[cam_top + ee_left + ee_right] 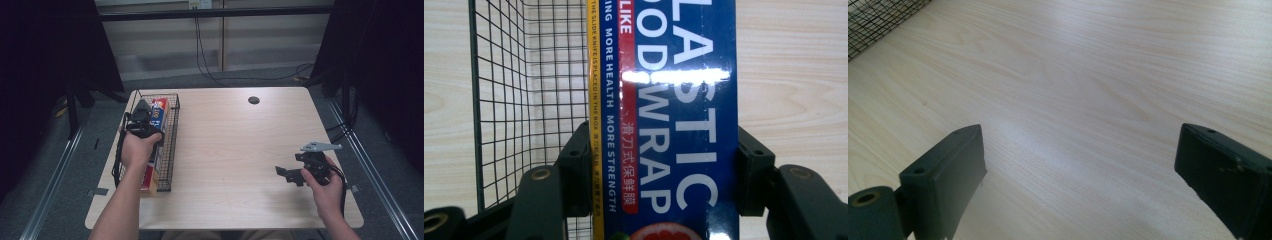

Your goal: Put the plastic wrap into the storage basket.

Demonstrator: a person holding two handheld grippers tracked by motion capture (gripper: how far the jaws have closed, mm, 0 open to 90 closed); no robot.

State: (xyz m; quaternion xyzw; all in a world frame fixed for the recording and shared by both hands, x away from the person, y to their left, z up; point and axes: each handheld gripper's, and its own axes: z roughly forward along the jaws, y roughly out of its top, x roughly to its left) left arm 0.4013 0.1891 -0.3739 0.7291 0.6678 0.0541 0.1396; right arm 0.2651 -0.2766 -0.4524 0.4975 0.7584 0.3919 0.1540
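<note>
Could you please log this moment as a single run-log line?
left gripper: shut on wrap box, over basket | right gripper: open, empty, over table

My counter (pixel 235 150) is pale wood grain with rounded corners and a small dark round hole (pixel 253 100) near its far edge. A black wire basket (pixel 172 145) sits directly on its left side, lengthwise.
</note>
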